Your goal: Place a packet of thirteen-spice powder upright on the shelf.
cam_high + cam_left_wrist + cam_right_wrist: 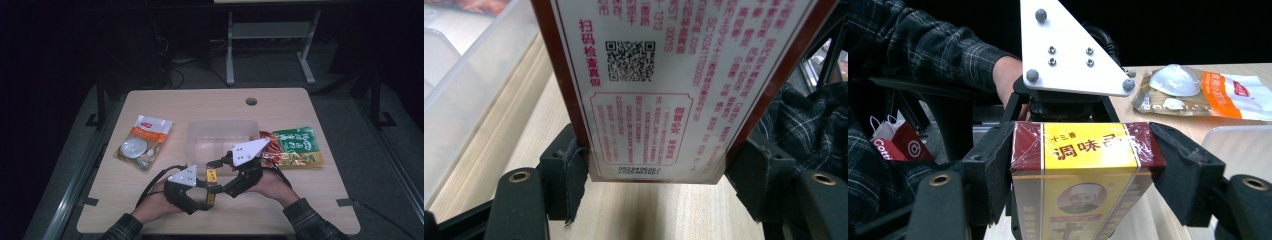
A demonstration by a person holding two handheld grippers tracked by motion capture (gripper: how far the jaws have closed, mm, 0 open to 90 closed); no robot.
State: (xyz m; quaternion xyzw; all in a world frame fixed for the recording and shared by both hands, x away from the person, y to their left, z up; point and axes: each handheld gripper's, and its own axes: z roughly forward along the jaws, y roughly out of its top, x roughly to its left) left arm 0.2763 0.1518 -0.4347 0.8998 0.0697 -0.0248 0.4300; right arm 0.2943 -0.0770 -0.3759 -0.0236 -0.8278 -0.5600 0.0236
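A long seasoning box (211,176), yellow on the front with dark red edges, hangs just above the table's near middle, held between both hands. My left gripper (206,196) is shut on its near end. In the left gripper view the pads (574,170) press the sides of the box's white back (659,75), which carries red print and a QR code. My right gripper (216,169) is shut on the far end. In the right gripper view its jaws clamp the yellow and red box (1083,150) from both sides, with the left gripper's grey plate (1068,50) behind.
A clear plastic container (222,135) stands just beyond the grippers, and it is empty as far as I can see. A white and orange packet (145,142) lies to its left, a green packet (295,147) to its right. The wooden table (200,105) has a cable hole (251,101) at the back.
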